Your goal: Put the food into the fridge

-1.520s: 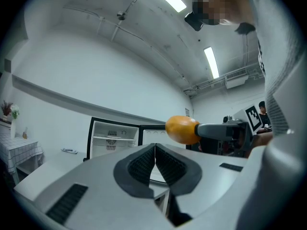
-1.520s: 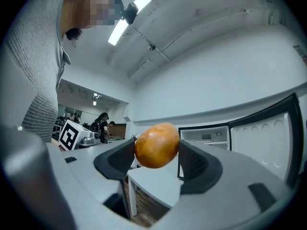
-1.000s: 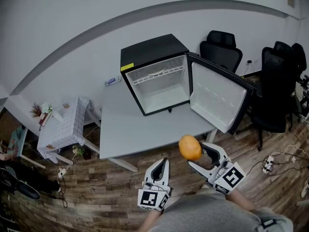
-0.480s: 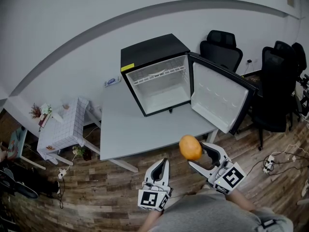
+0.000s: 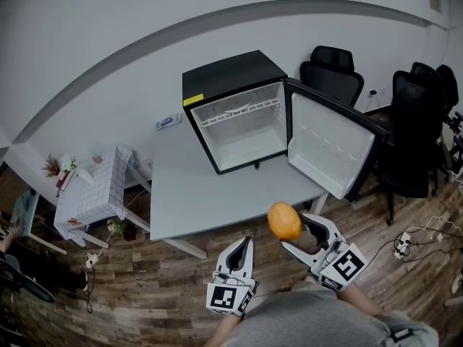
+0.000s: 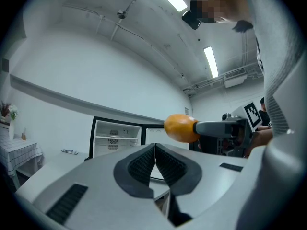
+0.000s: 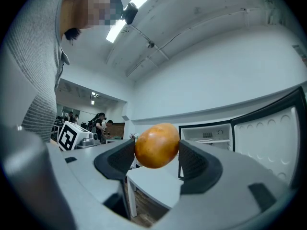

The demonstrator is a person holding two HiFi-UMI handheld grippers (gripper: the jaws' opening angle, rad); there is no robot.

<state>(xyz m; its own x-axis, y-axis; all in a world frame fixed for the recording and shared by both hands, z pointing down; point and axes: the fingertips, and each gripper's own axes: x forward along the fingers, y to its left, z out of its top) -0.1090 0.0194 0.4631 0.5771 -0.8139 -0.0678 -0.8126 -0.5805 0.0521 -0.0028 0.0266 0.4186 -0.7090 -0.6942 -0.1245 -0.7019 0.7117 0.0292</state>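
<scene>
So here's where I'm at: my right gripper is clamped on the orange fruit, one pad on each side, and the fruit pokes out a bit past the tips. It's close to round, so I don't think its axis matters much for what comes next. What does matter is direction. The fridge sits at the far side of the table, ahead of me and a little to the left of where the fruit hangs, with the whole tabletop between us. The fruit is up in the air about over the near edge of the table, so well apart from the opening. The fridge door is swung wide open to the right, and it ends up closer to my right gripper than the opening is. My guess is I need to go forward and angle left to stay inside that door and not bump its edge. In the right gripper view the fruit lines up just left of the white fridge interior, which fits that. My left gripper is closed on nothing, jaws pressed together, parked low to the left of the right one and further from the fridge, so the right one does the job. The inside looks empty, with a wire shelf up top.
</scene>
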